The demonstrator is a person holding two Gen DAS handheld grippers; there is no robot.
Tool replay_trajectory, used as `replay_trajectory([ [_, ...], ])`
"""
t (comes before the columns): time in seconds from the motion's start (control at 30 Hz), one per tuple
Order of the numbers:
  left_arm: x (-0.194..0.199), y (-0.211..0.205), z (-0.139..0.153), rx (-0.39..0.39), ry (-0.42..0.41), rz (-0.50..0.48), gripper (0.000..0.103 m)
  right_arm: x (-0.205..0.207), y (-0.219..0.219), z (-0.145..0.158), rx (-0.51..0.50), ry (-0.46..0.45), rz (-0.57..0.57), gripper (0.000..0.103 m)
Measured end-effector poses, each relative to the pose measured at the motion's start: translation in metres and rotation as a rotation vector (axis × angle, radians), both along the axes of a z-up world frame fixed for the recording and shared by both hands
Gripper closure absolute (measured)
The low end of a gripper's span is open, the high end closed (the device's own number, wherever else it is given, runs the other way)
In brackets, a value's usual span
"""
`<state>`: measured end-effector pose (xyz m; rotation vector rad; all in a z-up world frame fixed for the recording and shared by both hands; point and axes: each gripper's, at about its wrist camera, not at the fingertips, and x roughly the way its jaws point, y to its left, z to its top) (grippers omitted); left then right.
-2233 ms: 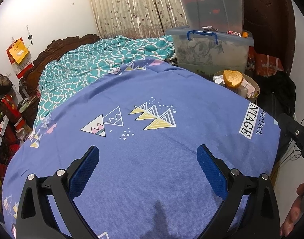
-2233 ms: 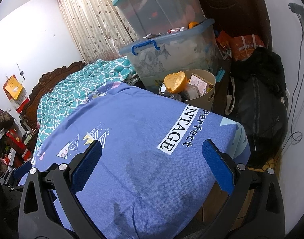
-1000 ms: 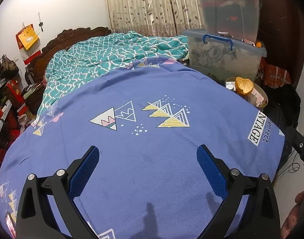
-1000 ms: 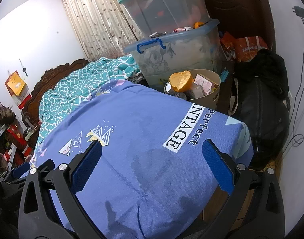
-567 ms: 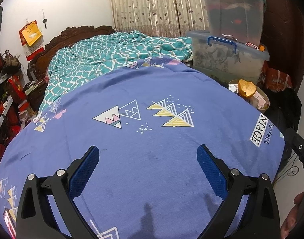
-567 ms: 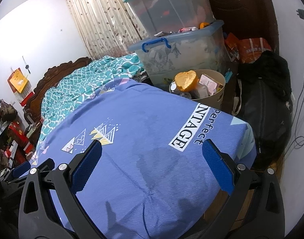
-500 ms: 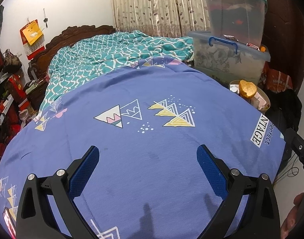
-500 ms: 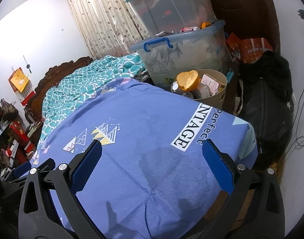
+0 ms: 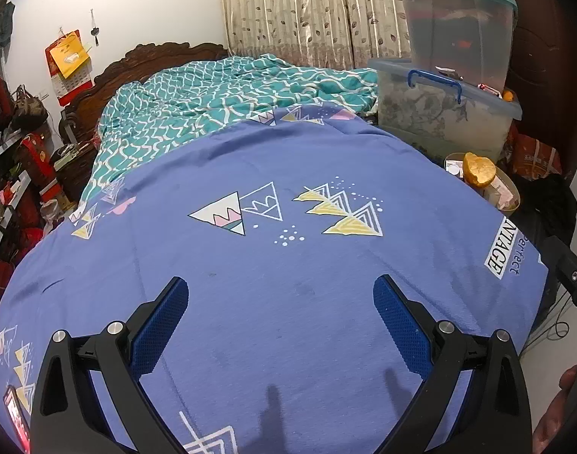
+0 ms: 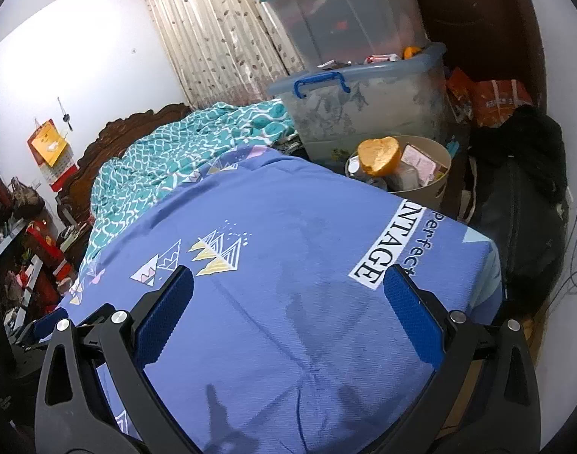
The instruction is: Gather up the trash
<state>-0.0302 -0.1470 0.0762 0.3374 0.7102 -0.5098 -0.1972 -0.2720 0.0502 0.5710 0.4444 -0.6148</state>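
From the left wrist view, a wide bed covered by a violet-blue sheet printed with triangle mountains (image 9: 288,265) fills most of the frame. A rumpled teal blanket with a white wave pattern (image 9: 220,102) lies toward the carved dark wooden headboard (image 9: 144,56). Behind it hang beige leaf-print curtains (image 9: 307,7). Past the bed's far right corner, two clear plastic storage bins (image 9: 447,87) are stacked, the lower one with a blue handle. Just in front of them stands a round beige trash basket (image 9: 509,193), packed with trash and topped by an orange crumpled piece (image 9: 477,170). The left tongs (image 9: 280,302) hang above the sheet, blue pads spread wide, grasping nothing and touching nothing. The sheet between them is bare.

From the right wrist view, the same sheet (image 10: 288,283) shows a white label reading "NTAGE Perfect" near the bed's corner. The trash basket (image 10: 439,185) sits just beyond that corner, against the lower bin (image 10: 364,113), with the orange piece (image 10: 379,155) and small boxes heaped inside. A black bag (image 10: 523,208) slumps to the basket's right. The right tongs (image 10: 288,299) are likewise fully released over the sheet, empty. The left tongs show at the lower left edge.
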Motion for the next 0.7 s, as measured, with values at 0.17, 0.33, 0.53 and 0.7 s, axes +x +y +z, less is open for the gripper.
replay_trajectory([
  [0.17, 0.002, 0.006, -0.002, 0.004, 0.002, 0.017, 0.009, 0.008, 0.004, -0.002, -0.001, 0.008, 0.031, 0.004],
  [0.33, 0.004, 0.009, -0.006, 0.017, 0.007, 0.021, 0.009, 0.012, 0.009, -0.002, -0.005, 0.011, 0.046, 0.004],
  [0.53, -0.004, 0.001, -0.010, 0.041, -0.001, -0.038, 0.009, 0.008, 0.003, -0.006, 0.029, 0.020, 0.011, 0.004],
  [0.7, -0.014, -0.009, -0.014, 0.071, -0.023, -0.088, 0.009, -0.001, -0.009, -0.009, 0.051, 0.019, -0.029, 0.004],
])
